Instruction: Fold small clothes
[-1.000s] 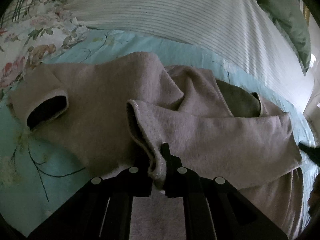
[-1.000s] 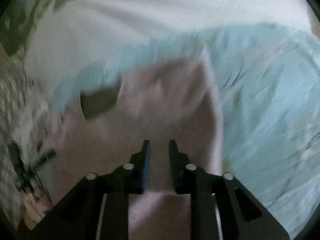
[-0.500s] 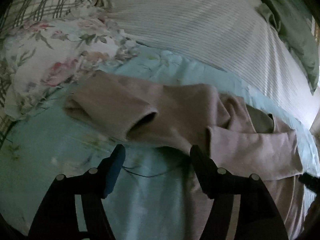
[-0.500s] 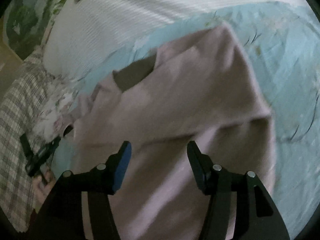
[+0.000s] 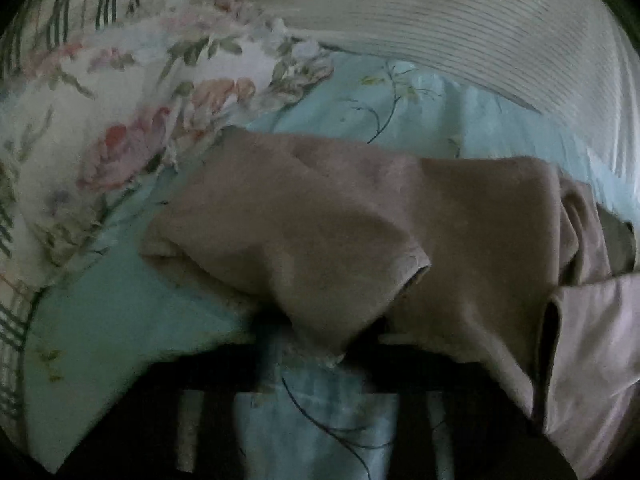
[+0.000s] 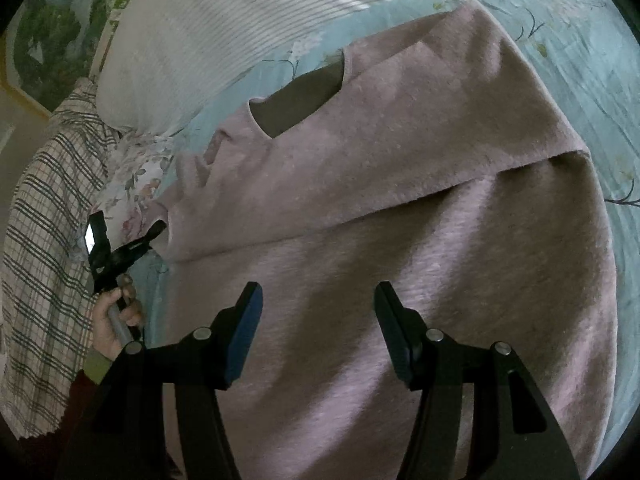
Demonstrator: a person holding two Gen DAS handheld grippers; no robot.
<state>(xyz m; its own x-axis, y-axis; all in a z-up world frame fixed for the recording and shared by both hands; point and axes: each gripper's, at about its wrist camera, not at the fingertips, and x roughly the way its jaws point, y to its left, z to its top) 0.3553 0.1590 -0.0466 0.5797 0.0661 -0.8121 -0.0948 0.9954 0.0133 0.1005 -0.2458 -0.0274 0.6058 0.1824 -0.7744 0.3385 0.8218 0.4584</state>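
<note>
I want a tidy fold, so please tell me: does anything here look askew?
One sleeve of the pink sweater sticks out sideways onto the blue sheet, rumpled, while the other sleeve lies flat across the body.

Both views running dim with fisheye edges bending and vignetting; left wrist smearing with motion blur, right wrist staying sharper.

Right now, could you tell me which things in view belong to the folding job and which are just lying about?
Belongs to the job:
pink sweater
right gripper, open above it
left gripper, at the sleeve

Just lying about:
striped pillow
floral pillow
plaid blanket
blue sheet
</note>
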